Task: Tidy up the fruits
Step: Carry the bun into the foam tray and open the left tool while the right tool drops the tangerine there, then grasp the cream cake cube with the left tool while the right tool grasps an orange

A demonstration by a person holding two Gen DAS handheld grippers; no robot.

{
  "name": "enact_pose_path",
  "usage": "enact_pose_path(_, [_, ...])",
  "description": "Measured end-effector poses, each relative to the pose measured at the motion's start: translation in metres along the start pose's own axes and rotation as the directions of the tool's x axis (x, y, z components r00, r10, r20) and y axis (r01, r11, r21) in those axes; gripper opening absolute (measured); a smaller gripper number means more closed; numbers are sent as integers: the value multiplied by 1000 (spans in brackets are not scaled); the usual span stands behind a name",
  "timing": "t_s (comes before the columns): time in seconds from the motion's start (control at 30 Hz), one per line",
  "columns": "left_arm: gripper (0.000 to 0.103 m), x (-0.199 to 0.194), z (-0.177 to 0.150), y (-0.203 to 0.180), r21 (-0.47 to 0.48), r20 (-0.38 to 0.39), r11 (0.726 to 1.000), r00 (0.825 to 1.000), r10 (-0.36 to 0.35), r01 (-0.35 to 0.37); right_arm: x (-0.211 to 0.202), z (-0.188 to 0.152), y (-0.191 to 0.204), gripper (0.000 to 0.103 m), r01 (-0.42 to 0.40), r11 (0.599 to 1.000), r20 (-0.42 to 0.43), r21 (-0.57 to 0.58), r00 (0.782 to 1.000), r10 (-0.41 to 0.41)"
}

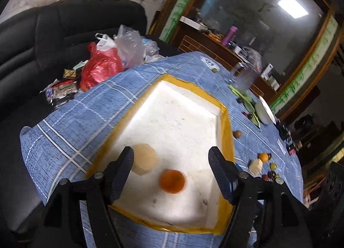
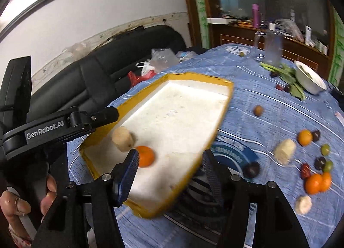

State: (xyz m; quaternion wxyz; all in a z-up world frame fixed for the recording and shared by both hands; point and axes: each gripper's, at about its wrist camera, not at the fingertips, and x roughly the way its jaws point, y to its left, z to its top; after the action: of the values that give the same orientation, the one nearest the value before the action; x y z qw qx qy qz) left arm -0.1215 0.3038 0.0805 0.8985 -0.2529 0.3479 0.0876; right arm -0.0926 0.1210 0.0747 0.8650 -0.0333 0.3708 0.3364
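A white foam tray with a yellow taped rim point(image 1: 225, 123) point(image 2: 228, 95) lies on the blue cloth. In it are an orange point(image 1: 172, 181) point(image 2: 145, 156) and a pale peeled fruit chunk point(image 1: 144, 158) point(image 2: 122, 139). My left gripper point(image 1: 171, 172) is open and empty above the tray, the orange between its fingers' line of sight. My right gripper point(image 2: 168, 169) is open and empty over the tray's near right edge. Loose fruit lies right of the tray: oranges point(image 2: 317, 182), a small orange point(image 2: 304, 137), a pale chunk point(image 2: 284, 151), dark plums point(image 2: 251, 169), green grapes point(image 2: 325, 149).
A white bowl point(image 2: 309, 80) with green leaves, a glass jar point(image 2: 273, 48) and a brown nut point(image 2: 258, 110) stand on the far side of the table. A black sofa with plastic bags point(image 1: 101, 65) is left. The left gripper's body point(image 2: 56, 127) shows in the right wrist view.
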Motion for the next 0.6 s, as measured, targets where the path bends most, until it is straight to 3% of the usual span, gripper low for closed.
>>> enact_pose_path(0.17, [71,-3,-9,-29,61,-17,998,1000,-15,16,-29,-14,-34,66,41,998,29,43,999,-43])
enact_pose_path(0.33, [73,-6,-19,-55,111,-22,993,999,-24,26,-70,-33,-87,66,137,984,60,111,988,-145])
enact_pose_path(0.6, [73,17,-41,-101,203,-106,976,993,-52,73,-118,-70,-194,66,291,902,19,319,950,-313])
